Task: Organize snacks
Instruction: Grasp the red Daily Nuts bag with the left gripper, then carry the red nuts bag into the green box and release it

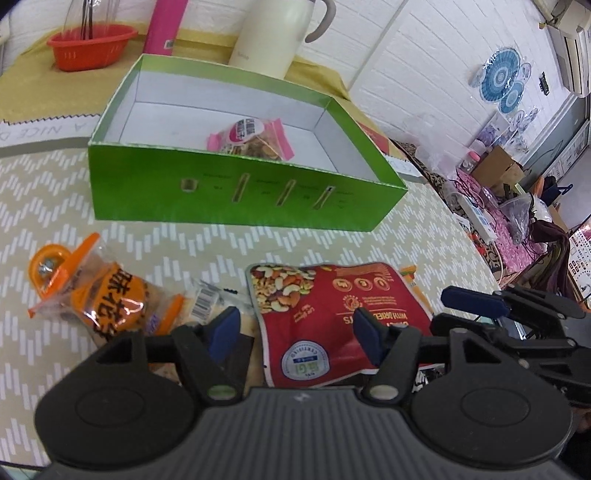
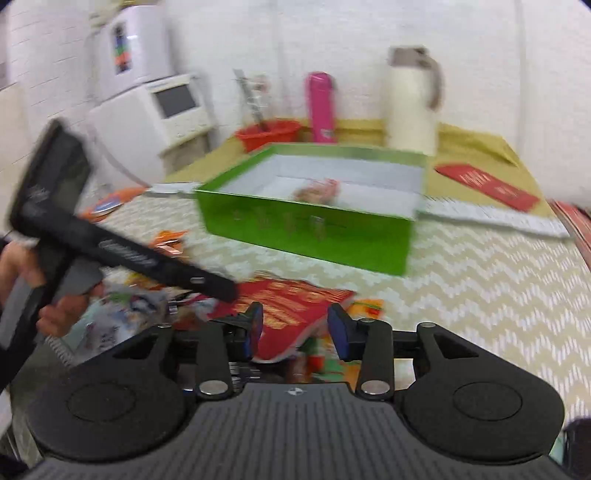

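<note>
From the left wrist, the left gripper (image 1: 295, 325) hangs with its blue-padded jaws apart and nothing clamped; the red foil pouch of mixed nuts (image 1: 325, 314) lies flat on the table between and beyond them, apparently untouched. To its left lies an orange plastic snack packet (image 1: 107, 299). Farther back stands the open green cardboard box (image 1: 236, 199) with a white inside, holding one pink-edged snack bag (image 1: 251, 136). The table wears a pale cloth with a white zigzag pattern (image 1: 48, 206); behind are a yellow mat, an orange plastic basket (image 1: 90, 46), a pink cylinder and a cream jug (image 1: 273, 33) against a white tiled wall. The right gripper (image 1: 476, 299) shows at the right edge.

From the right wrist, blurred, the right gripper (image 2: 295, 328) is parted over the red pouch's near edge; whether the pads touch it I cannot tell. A hand (image 2: 44, 295) holds the left gripper's black body. White appliances (image 2: 147, 92) stand at the back left.
</note>
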Motion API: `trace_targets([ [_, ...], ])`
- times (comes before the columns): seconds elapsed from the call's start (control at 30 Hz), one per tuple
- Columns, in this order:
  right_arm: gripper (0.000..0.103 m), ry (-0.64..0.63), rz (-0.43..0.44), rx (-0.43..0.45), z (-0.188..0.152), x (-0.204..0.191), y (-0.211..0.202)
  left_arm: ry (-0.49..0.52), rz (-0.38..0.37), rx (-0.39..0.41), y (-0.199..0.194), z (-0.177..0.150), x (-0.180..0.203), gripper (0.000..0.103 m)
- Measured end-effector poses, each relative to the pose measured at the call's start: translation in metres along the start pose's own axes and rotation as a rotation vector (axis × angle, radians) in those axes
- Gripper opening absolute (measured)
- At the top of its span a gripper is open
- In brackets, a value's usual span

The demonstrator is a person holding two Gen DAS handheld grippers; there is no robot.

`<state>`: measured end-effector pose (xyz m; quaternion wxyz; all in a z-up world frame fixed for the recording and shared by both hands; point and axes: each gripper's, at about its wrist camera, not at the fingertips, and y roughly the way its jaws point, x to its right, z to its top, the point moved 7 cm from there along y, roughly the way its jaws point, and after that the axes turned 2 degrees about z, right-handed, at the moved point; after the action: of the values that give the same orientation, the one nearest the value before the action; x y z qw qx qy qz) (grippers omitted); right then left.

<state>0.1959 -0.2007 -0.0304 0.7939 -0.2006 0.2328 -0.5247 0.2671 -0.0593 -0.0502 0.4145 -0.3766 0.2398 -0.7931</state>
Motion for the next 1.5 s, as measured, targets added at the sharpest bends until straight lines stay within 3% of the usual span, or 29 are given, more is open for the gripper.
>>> trace_targets([
  [0.07,0.075,0.077,0.011,-0.028,-0.003,0.01,0.011,0.0,-0.009,-0.009,0.001,0.0,0.002,0.071],
  [0.2,0.075,0.182,0.111,-0.062,-0.011,0.009,0.023,0.056,-0.033,-0.043,0.004,-0.005,0.013,0.067],
  [0.37,0.074,0.163,0.093,-0.062,-0.014,0.006,0.026,0.06,-0.044,-0.044,0.003,-0.008,0.013,0.066],
  [0.47,0.06,0.117,0.025,-0.049,-0.012,0.004,0.035,0.025,-0.032,-0.021,0.011,-0.006,0.019,0.064],
  [0.5,0.056,0.082,-0.007,-0.042,-0.012,0.002,0.037,0.026,-0.016,-0.017,0.013,-0.007,0.022,0.04],
  [0.53,0.053,0.058,-0.027,-0.036,-0.013,0.0,0.036,0.024,0.014,-0.011,0.015,-0.007,0.023,0.031],
  [0.67,0.034,0.033,-0.044,-0.007,-0.008,-0.001,0.024,-0.011,0.024,0.012,0.011,-0.01,0.018,0.014],
  [0.73,0.032,0.013,-0.049,0.009,-0.005,-0.003,0.016,-0.026,0.008,0.018,0.006,-0.011,0.018,0.007],
  [1.0,0.027,-0.06,-0.041,0.127,0.023,-0.024,-0.021,-0.048,-0.047,0.116,-0.035,-0.001,0.028,0.004],
  [1.2,0.027,-0.083,-0.039,0.221,0.064,-0.025,-0.031,-0.042,-0.044,0.235,-0.067,0.044,0.034,0.004],
  [1.5,0.027,-0.025,-0.082,0.261,0.104,0.008,-0.004,-0.042,-0.024,0.238,-0.033,0.105,0.034,0.004],
])
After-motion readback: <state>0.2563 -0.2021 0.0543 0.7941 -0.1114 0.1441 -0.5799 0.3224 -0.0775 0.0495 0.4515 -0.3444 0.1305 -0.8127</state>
